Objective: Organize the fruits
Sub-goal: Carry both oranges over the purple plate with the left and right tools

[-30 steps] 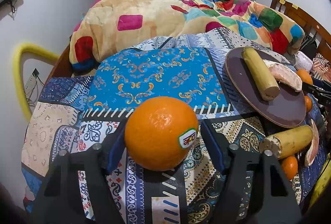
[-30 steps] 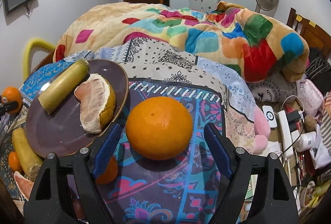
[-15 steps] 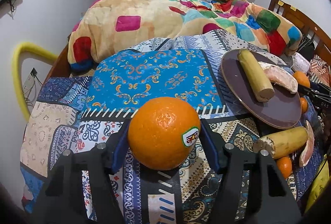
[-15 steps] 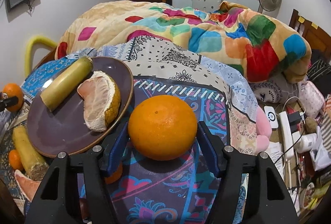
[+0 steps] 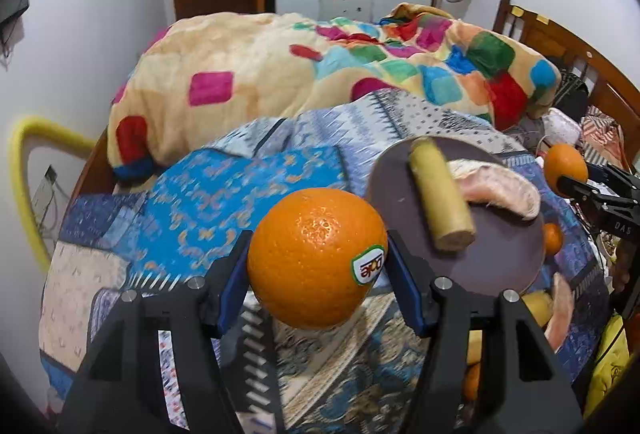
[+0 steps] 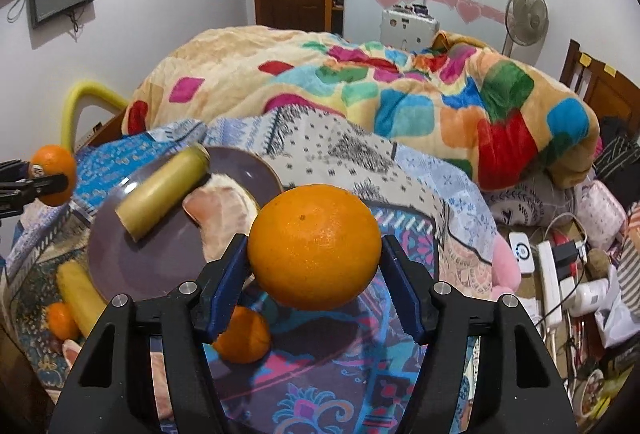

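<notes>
My left gripper [image 5: 316, 270] is shut on a large orange with a sticker [image 5: 312, 258] and holds it above the patterned bedspread, left of the dark round plate [image 5: 504, 258]. My right gripper [image 6: 314, 268] is shut on a second large orange [image 6: 314, 246], lifted just right of the same plate [image 6: 160, 258]. The plate carries a peeled banana piece [image 5: 440, 197] and a pomelo segment [image 5: 500, 189]. Each held orange also shows small in the other view [image 6: 54, 173] [image 5: 564, 169].
Loose on the bedspread near the plate lie another banana piece [image 6: 78, 290], small oranges [image 6: 244, 334] [image 6: 62, 320] and a pomelo segment [image 5: 564, 310]. A colourful duvet [image 6: 360, 93] is heaped behind. Cables and a power strip [image 6: 552, 274] lie on the floor at right.
Both grippers closed on their oranges and lifted them off the bedspread. Both have moved closer to the plate, and a small orange now shows beneath the right gripper.
</notes>
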Motion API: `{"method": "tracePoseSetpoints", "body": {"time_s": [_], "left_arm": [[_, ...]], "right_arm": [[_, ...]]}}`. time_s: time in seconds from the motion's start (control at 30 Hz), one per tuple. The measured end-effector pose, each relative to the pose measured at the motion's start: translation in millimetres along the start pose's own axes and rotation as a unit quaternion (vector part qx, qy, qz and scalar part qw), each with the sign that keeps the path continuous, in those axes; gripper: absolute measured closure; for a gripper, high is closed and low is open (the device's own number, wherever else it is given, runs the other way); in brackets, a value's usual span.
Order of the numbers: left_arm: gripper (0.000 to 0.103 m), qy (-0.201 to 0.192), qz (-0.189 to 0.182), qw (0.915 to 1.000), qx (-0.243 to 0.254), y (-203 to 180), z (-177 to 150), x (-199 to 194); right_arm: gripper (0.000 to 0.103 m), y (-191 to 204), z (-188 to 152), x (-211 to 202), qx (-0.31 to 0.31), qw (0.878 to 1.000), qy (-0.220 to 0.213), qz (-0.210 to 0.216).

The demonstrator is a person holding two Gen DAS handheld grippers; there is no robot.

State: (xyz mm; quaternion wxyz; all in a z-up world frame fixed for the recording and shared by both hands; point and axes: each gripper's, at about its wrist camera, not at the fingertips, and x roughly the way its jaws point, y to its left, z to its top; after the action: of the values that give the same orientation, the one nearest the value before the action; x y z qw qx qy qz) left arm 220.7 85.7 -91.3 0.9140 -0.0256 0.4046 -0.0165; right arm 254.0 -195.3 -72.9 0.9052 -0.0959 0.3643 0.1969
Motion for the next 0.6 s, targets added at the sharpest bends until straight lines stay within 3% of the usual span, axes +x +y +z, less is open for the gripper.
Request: {"method": "tracePoseSetpoints", "body": {"time_s": [0.6], "left_arm": [[0.040,0.021,-0.014,0.9982,0.055,-50.7,20.9,42.5]], "right_arm": [[0.041,28.0,10.9,9.7,-0.023,0.999,-0.009,0.047]]}}
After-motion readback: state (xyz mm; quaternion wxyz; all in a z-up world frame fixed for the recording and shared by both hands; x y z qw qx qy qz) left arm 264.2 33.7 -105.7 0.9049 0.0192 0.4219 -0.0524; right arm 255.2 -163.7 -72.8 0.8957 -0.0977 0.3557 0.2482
